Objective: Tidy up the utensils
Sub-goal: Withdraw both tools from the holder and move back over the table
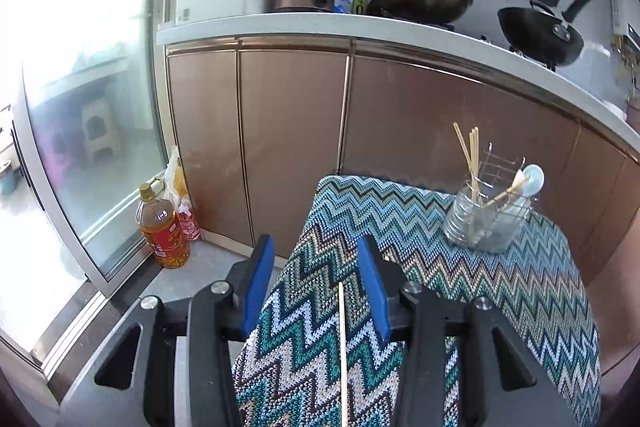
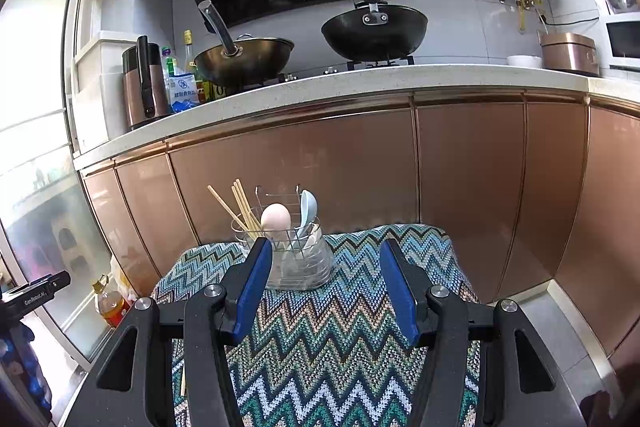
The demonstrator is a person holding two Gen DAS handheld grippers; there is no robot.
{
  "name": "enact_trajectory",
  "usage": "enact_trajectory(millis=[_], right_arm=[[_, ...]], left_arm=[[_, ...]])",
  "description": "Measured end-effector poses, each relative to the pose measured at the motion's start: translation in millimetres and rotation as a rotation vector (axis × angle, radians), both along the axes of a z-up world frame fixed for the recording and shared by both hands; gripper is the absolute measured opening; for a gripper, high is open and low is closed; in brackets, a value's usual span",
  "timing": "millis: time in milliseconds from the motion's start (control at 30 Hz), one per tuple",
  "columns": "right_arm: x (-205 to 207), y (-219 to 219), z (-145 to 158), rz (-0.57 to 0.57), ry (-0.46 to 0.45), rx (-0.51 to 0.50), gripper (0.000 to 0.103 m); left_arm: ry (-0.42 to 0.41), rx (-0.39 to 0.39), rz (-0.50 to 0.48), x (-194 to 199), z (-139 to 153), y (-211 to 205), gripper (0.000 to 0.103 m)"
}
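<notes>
A kitchen with copper cabinets lies behind a worktop under a zigzag cloth. At its far end a glass jar already holds chopsticks and spoons. One chopstick lies loose on the near left, between the fingers of the left tool, which is wide open and empty. The right tool is likewise spread, holding nothing. Judging by this, only that last stick is left to put away.
</notes>
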State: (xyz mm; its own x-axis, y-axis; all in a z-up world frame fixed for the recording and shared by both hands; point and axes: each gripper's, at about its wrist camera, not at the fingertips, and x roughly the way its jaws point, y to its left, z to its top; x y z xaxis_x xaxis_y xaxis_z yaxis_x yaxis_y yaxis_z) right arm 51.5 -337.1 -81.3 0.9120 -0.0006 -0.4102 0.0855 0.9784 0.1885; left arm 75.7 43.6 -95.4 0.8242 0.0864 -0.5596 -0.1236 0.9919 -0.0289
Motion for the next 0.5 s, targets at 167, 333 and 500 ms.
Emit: enact_trajectory(millis=[167,333,500], right_arm=[[-1.8,2.6,0.5,0.001,0.005,-0.007,0.056],[-0.7,9.2,-1.5,0.015,0.018,-0.025,0.056],[2.9,15.9,-7.9,0.028,0.044,-0.037,0.056]], left_arm=[[-0.003,0.032,-0.024,-3.7,0.0,-8.0,0.041],[0.006,0.039,-0.033,-2.6,-2.8,-8.6,0.041],[0.014,0.042,-0.032,0.7,-6.4,-6.6,0.041]])
